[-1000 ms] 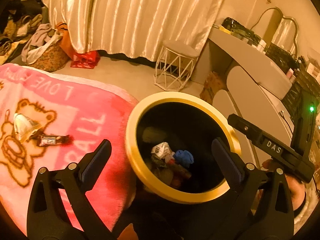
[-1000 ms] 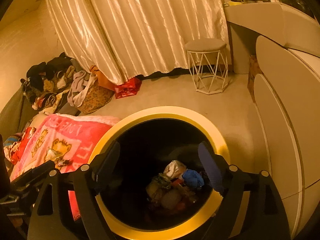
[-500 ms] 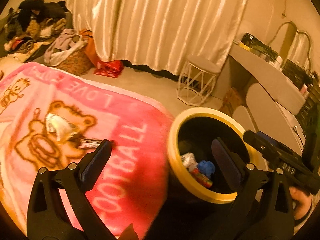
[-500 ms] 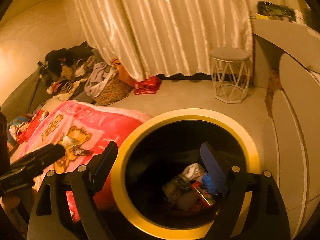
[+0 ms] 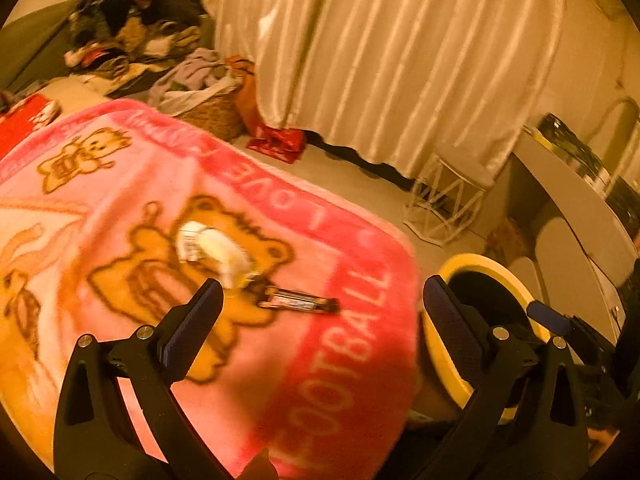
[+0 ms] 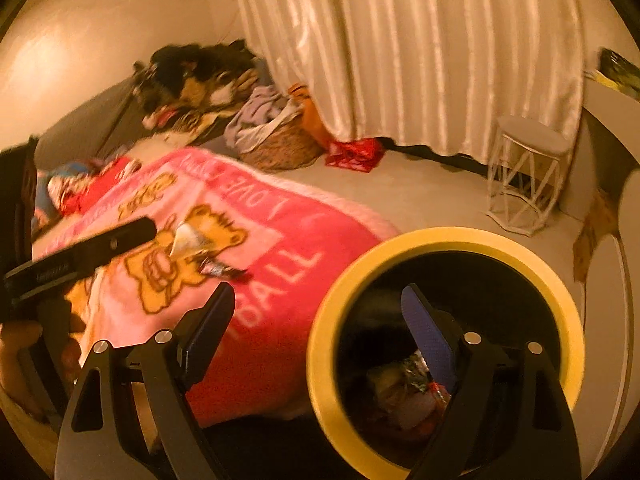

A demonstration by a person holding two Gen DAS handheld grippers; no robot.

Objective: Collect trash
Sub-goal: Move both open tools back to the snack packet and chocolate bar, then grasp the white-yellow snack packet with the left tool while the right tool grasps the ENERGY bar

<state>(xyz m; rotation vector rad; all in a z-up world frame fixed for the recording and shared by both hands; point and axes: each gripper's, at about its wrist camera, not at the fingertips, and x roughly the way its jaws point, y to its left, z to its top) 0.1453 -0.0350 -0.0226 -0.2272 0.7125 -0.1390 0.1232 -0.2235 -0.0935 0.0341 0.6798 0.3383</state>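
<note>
The left hand-held gripper (image 5: pixel 322 314) hung released over the pink blanket (image 5: pixel 280 380), with a dark candy wrapper (image 5: pixel 298 303) just ahead between its fingers and a crumpled white wrapper (image 5: pixel 212 248) beyond that. The right hand-held gripper (image 6: pixel 320 320) was released too, its right finger over the yellow-rimmed bin (image 6: pixel 324 344), where trash (image 6: pixel 404 396) lay at the bottom.

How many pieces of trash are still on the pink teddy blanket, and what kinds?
Crumpled white wrapper: 1
Dark candy bar wrapper: 1
Total on the pink blanket: 2
</note>
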